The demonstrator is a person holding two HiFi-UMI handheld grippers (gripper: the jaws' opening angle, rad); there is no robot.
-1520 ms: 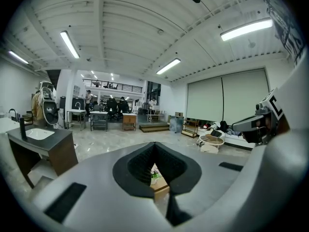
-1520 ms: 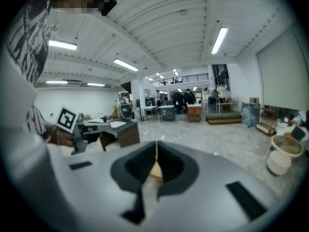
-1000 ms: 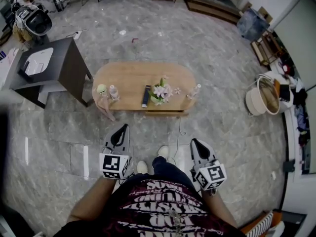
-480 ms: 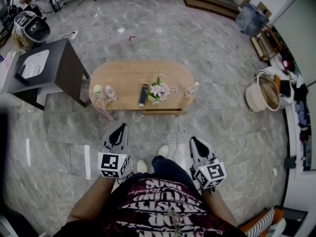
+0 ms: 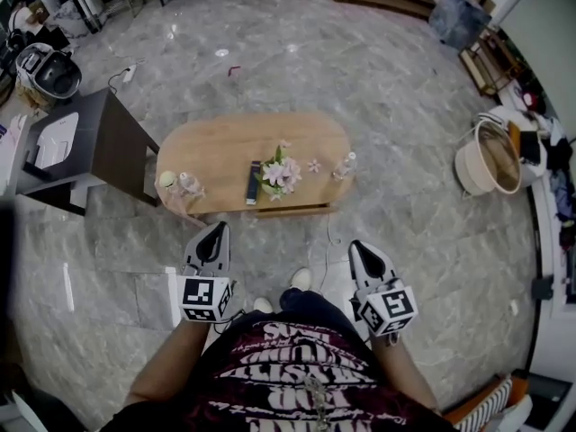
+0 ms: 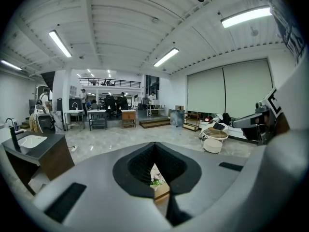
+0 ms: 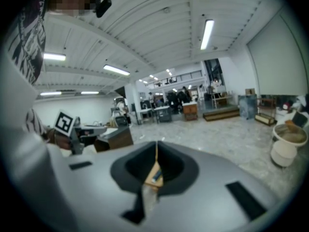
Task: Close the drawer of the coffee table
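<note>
An oval wooden coffee table (image 5: 225,147) stands on the marble floor ahead of me. Its drawer (image 5: 290,211) juts out a little from the near edge, under the flowers (image 5: 277,173). My left gripper (image 5: 219,229) hovers just short of the table's near edge, left of the drawer. It is shut with nothing in it. My right gripper (image 5: 356,247) hangs to the right of the drawer and a bit further back, also shut and holding nothing. In the left gripper view, the flowers (image 6: 155,180) and the table edge show through the slit between the jaws.
On the tabletop lie a dark remote (image 5: 254,182), a small bottle (image 5: 345,165) and two small containers (image 5: 178,184). A dark cabinet with a sink (image 5: 85,142) stands to the left. A round basket (image 5: 490,156) sits at the right. My shoes (image 5: 301,279) are between the grippers.
Both grippers have moved a little closer to the table's near edge as the person steps forward. The jaws of both have stayed shut.
</note>
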